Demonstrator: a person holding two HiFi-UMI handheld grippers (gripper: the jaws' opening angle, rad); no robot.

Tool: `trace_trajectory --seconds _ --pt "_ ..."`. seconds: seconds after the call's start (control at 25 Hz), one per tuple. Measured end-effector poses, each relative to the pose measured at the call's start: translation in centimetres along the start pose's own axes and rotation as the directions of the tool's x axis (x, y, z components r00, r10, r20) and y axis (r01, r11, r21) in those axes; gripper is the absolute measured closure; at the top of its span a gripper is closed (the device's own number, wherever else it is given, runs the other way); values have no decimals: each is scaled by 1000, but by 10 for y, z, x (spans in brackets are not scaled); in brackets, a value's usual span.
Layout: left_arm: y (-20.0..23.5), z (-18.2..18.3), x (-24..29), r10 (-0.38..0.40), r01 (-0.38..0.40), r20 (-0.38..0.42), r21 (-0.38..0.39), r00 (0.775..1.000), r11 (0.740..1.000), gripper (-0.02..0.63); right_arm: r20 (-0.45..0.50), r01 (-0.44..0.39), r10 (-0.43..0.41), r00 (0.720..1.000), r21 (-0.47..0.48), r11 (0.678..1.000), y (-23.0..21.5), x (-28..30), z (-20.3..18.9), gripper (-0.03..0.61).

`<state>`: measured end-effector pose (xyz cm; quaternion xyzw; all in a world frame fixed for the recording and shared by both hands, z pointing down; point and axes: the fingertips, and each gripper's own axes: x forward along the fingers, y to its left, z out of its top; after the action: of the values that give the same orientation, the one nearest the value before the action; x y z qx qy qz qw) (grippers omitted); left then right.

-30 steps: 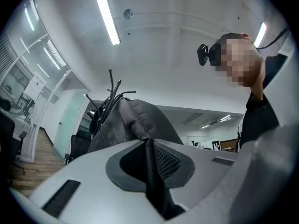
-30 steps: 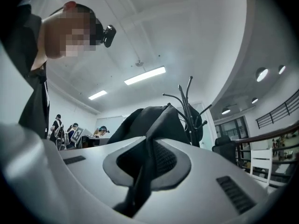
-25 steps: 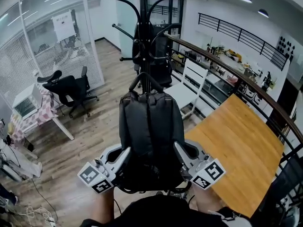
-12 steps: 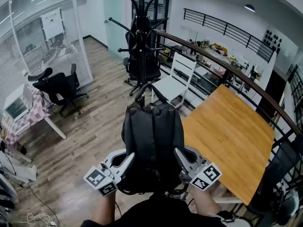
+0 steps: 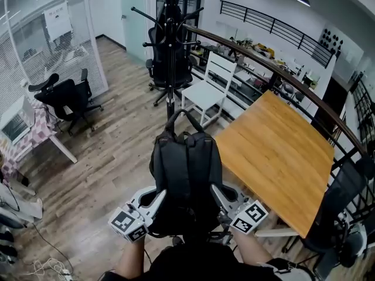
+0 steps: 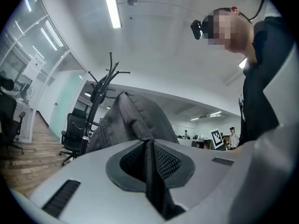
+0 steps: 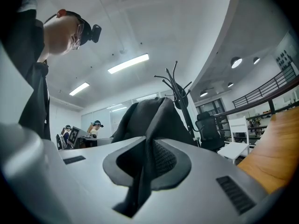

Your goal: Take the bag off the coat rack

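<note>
1 bag [image 5: 187, 177]: hanging clear of coat rack [image 5: 170, 57], on the holder's side of it. Left tongs [image 5: 157, 198], right tongs [image 5: 218, 196]: each nipped tight on bag fabric. Step: removal seemingly done; next, a steady set-down.

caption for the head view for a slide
Left gripper and right gripper hold the black backpack off the coat rack.

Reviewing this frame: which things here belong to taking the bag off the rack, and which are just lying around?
Job: backpack, clamped by left hand-held gripper and right hand-held gripper; coat rack behind it.
Lying about: wooden table, white chair, black office chairs.
</note>
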<state>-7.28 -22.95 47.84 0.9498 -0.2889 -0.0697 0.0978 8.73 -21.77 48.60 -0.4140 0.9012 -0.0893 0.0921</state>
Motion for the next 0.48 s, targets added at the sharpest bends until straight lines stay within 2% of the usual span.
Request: trace_trajectory --seconds 0.16,0.48 --pt "-4 -11 -4 9 -10 -24 -30 1000 1000 574 -28 1 0 1000 12 1000 2 -5 -13 531" --pt "-14 -36 -13 42 -43 -32 -19 999 999 574 -35 -31 32 999 49 998 8 -19 -36 531"
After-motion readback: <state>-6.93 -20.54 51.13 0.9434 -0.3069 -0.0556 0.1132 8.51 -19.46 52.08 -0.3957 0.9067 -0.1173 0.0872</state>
